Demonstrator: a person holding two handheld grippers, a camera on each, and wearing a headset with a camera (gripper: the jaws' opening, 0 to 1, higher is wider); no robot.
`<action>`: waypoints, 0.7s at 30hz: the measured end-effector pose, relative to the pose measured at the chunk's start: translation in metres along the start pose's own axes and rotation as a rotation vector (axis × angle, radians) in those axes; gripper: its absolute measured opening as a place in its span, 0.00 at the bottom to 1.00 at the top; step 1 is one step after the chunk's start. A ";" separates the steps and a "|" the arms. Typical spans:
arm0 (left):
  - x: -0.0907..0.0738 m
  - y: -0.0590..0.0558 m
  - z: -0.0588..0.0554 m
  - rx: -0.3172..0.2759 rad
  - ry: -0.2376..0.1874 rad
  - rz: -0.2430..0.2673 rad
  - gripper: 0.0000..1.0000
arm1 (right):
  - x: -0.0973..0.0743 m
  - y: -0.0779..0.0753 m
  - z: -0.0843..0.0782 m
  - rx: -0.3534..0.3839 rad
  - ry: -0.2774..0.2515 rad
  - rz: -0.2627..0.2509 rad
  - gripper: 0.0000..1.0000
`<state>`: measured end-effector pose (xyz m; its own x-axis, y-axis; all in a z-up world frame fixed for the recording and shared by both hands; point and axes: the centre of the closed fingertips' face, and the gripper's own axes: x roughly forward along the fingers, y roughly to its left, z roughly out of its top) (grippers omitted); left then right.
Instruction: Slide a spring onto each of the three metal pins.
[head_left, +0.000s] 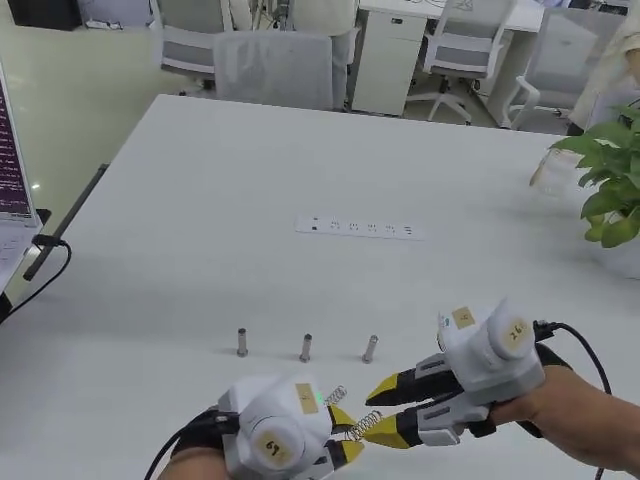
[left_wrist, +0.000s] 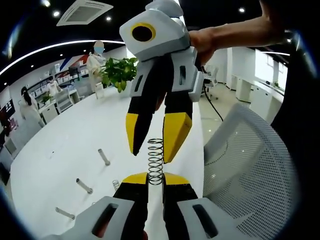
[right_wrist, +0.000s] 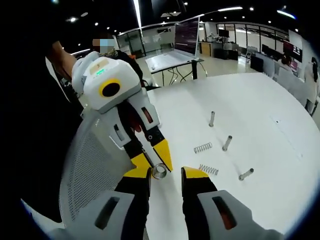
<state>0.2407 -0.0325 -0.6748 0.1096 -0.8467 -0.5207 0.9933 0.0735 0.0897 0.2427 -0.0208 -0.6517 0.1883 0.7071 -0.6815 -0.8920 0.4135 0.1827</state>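
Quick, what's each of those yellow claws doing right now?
Left gripper: closed, holding a spring by one end.
Right gripper: open, jaws either side of the spring's free end.

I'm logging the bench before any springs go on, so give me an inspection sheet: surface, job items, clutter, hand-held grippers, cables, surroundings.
Surface: white table, no marks seen.
Job's things: three metal pins in a row, all bare; one held spring; two loose springs lying near the pins.
Clutter: power strip mid-table; laptop at the left edge.
Grippers: left hand-held gripper shut on the held spring; right hand-held gripper open, jaws either side of that spring's free end.
Cables: black cable by the laptop; gripper cable at the right.
Surroundings: potted plant, office chairs.
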 end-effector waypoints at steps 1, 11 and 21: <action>0.000 -0.001 0.002 0.003 -0.002 -0.003 0.02 | -0.001 0.000 0.000 -0.015 0.011 0.004 0.22; 0.004 -0.002 0.012 0.022 -0.023 -0.015 0.02 | -0.004 0.005 -0.002 -0.125 0.094 0.042 0.21; 0.006 -0.004 0.018 0.049 -0.030 -0.023 0.02 | -0.003 0.012 -0.005 -0.218 0.166 0.087 0.15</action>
<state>0.2366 -0.0475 -0.6629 0.0853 -0.8631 -0.4978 0.9924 0.0290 0.1198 0.2294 -0.0205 -0.6513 0.0531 0.6235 -0.7800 -0.9726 0.2094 0.1012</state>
